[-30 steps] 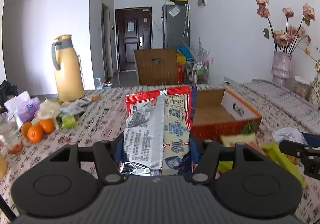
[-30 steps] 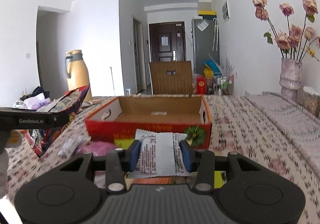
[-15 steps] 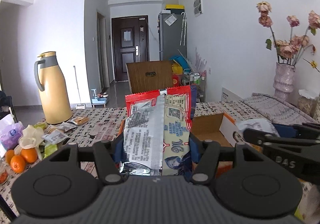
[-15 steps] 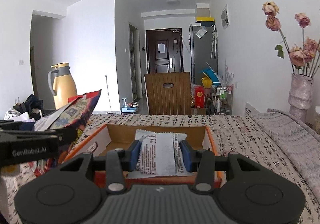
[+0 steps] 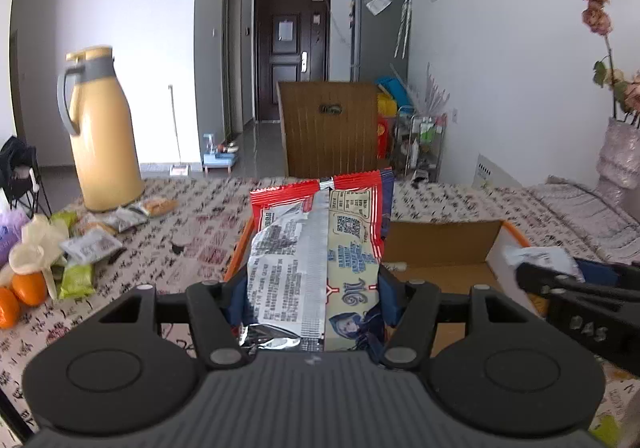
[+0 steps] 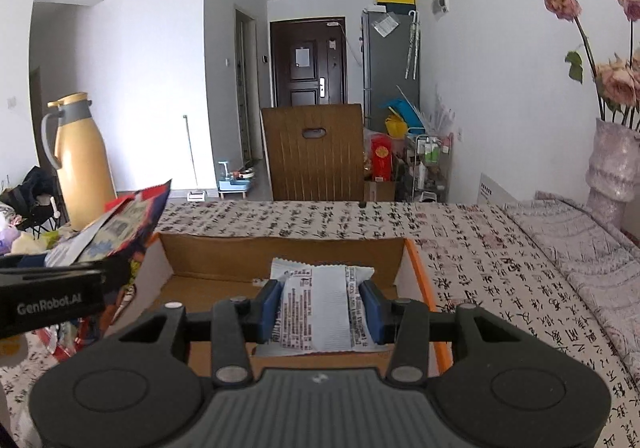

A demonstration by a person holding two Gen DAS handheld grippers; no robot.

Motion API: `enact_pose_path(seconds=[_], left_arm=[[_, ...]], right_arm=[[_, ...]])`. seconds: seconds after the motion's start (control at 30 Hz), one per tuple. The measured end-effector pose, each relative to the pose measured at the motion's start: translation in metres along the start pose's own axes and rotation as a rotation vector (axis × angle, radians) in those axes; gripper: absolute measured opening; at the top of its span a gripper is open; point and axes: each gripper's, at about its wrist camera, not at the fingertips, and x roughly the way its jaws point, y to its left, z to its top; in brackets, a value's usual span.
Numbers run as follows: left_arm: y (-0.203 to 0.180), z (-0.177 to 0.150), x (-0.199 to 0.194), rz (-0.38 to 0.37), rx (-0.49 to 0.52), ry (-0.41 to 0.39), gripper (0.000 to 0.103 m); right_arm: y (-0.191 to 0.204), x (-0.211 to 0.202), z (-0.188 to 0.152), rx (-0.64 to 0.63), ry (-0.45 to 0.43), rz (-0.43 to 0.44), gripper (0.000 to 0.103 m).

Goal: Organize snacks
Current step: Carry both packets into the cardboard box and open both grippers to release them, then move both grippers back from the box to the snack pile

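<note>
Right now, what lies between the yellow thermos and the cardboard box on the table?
In the left wrist view, bare patterned tablecloth separates the yellow thermos from the cardboard box; small snack packets lie at the thermos base.

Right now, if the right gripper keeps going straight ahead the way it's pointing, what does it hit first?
Probably the far inner wall of the cardboard box. The right gripper, shut on the white snack packet, points into the open box; depth is hard to judge.

- The left gripper [image 5: 312,304] has carried its big red snack bag [image 5: 316,268] up and over the edge of the cardboard box [image 5: 440,244].
- The right gripper [image 6: 320,308] has lifted its small white packet [image 6: 320,308] off the table, and it now hangs over the open box [image 6: 280,252].
</note>
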Motion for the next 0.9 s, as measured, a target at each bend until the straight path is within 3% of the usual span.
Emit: enact_pose_path(seconds=[0.3, 0.37, 0.4, 0.47, 0.5, 0.57, 0.63, 0.9], left_arm=[[0.0, -0.012, 0.021, -0.02, 0.014, 0.063, 0.063], [0.0, -0.013, 0.018, -0.025, 0.005, 0.057, 0.073], [0.0, -0.013, 0.016, -0.028, 0.0, 0.049, 0.083], [0.001, -0.012, 0.009, -0.027, -0.002, 0.026, 0.091], [0.0, -0.011, 0.007, -0.027, -0.004, 0.016, 0.102], [0.0, -0.011, 0.001, -0.018, -0.013, -0.011, 0.103], [0.0, -0.01, -0.001, -0.024, -0.019, -0.015, 0.103], [0.001, -0.009, -0.004, -0.021, -0.026, -0.016, 0.103]], right_arm=[[-0.005, 0.019, -0.013, 0.002, 0.071, 0.019, 0.044], [-0.004, 0.019, -0.014, 0.001, 0.073, 0.008, 0.044], [-0.003, 0.018, -0.015, 0.0, 0.074, 0.005, 0.047], [-0.004, 0.016, -0.016, 0.006, 0.066, -0.009, 0.074], [-0.005, 0.016, -0.017, 0.009, 0.06, -0.018, 0.082], [-0.006, 0.012, -0.017, 0.016, 0.043, -0.029, 0.099], [-0.01, 0.009, -0.016, 0.035, 0.032, -0.031, 0.103], [-0.014, 0.004, -0.015, 0.055, 0.022, -0.03, 0.103]])
